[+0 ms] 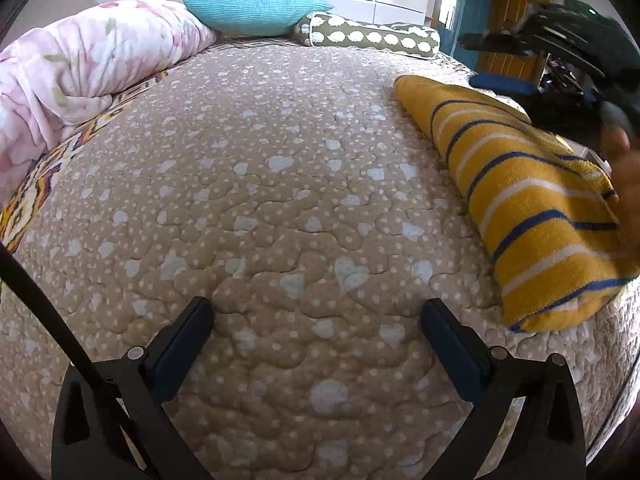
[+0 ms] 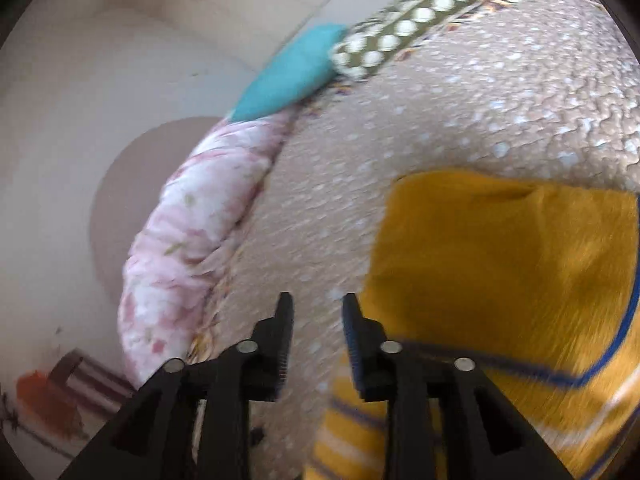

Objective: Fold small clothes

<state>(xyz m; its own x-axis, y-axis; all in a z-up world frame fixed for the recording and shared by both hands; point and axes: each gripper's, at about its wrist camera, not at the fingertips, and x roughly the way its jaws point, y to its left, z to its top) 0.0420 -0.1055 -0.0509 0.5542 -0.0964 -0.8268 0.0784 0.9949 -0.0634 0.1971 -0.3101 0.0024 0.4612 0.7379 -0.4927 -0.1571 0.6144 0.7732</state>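
Folded yellow knit garment with blue and white stripes [image 1: 532, 200] lying at the right of a beige quilted bedspread [image 1: 280, 200].

Left gripper [image 1: 318, 316] spread wide and empty, bottom centre; right gripper [image 2: 318, 320] parted, pinching nothing, beside the garment's edge.

A home bedroom: quilted bed [image 1: 280, 200], pillows [image 1: 256, 12], folded duvet [image 1: 80, 64]

The right wrist view is smeared throughout, and the striped yellow garment [image 1: 532, 200] is cut off at the right edge by a blurred hand [image 1: 624, 168].
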